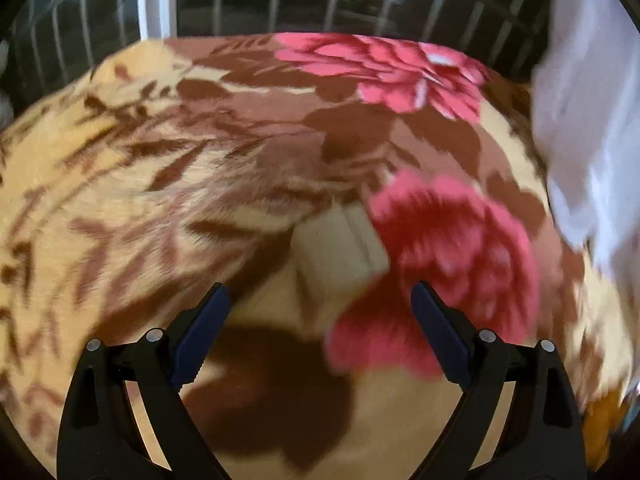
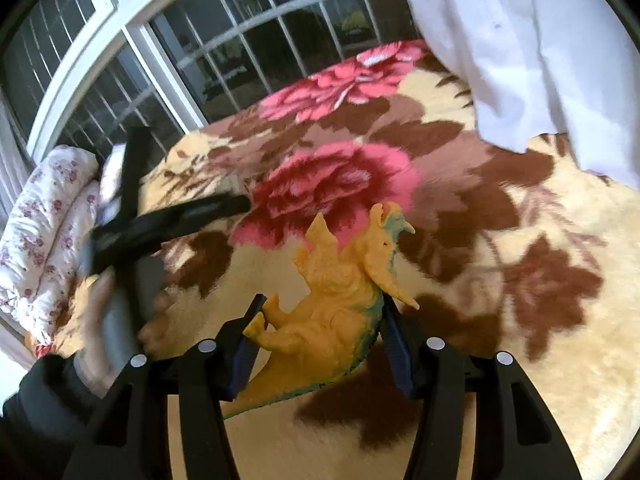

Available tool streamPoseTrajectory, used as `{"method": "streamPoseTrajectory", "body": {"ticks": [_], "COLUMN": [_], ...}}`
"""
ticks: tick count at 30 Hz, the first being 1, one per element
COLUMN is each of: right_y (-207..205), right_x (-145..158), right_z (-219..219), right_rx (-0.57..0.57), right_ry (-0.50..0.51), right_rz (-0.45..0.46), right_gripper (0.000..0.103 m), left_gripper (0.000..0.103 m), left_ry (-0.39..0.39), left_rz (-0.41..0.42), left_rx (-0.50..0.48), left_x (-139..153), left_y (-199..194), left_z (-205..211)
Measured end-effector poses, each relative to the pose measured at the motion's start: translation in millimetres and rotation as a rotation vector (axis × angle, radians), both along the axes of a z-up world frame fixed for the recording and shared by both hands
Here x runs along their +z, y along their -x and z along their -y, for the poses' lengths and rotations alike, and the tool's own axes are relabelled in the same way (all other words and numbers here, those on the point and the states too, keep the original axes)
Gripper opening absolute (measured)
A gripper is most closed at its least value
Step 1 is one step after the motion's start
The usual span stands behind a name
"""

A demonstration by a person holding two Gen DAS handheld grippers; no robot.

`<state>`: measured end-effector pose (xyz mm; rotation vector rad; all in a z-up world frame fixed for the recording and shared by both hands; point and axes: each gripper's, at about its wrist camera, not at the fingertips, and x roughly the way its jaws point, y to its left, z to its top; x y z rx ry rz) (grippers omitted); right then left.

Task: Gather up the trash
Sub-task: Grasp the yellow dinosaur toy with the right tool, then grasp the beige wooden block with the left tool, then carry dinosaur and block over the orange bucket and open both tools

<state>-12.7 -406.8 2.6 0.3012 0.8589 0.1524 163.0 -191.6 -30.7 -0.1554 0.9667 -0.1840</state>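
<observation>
A yellow-orange toy dinosaur with teal edging sits between the blue pads of my right gripper, which is shut on its body just above the blanket. In the left wrist view a beige folded card or small box lies on the floral blanket, blurred by motion. My left gripper is open just short of it, with nothing between its fingers. In the right wrist view the left gripper also shows at the left, held by a person's hand, its black fingers spread.
A white cloth hangs over the blanket's far right side; the white cloth also fills the right edge of the left wrist view. A barred window runs behind the bed. A folded flowered quilt lies at the left.
</observation>
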Motion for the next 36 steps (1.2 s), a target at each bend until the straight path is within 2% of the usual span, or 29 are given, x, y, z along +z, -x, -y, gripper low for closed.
{"method": "streamPoseTrajectory", "body": {"ticks": [3,4,5,7,8,14,20,29,36], "right_y": [10,11,11,12,11,13,29,92,153], "right_x": [3,3,2,-2,-4,-11,2,18,6], "right_z": [6,7,7,7,6,7,-15,-83,-134], "right_rx": [0.007,0.011,0.018,0.024,0.025,0.018,0.049,0.188,0.292], "right_ry": [-0.017,-0.025,-0.032,-0.039,-0.042,-0.075,-0.051,-0.014,0.020], "right_rz": [0.020,0.022,0.023,0.020,0.020,0.006,0.020,0.023,-0.019], "right_gripper": [0.054,0.054,0.054,0.055,0.055,0.054,0.055,0.055,0.055], "left_gripper": [0.089,0.084,0.063,0.050,0.040,0.039,0.039,0.039,0.039], "left_ry": [0.001,-0.013,-0.035,-0.078,-0.070,-0.037,-0.030,-0.076,-0.106], "left_rz": [0.031,0.048,0.059,0.062,0.071,0.067,0.113,0.114,0.120], "left_rx": [0.072,0.084,0.084,0.078,0.071,0.004,-0.068,-0.084,-0.094], "left_x": [-3,-4,-5,-9,-9,1,29,56,48], "left_y": [-15,-18,-20,-21,-19,-1,59,212,321], "left_z": [2,4,7,9,8,1,-18,-82,-120]}}
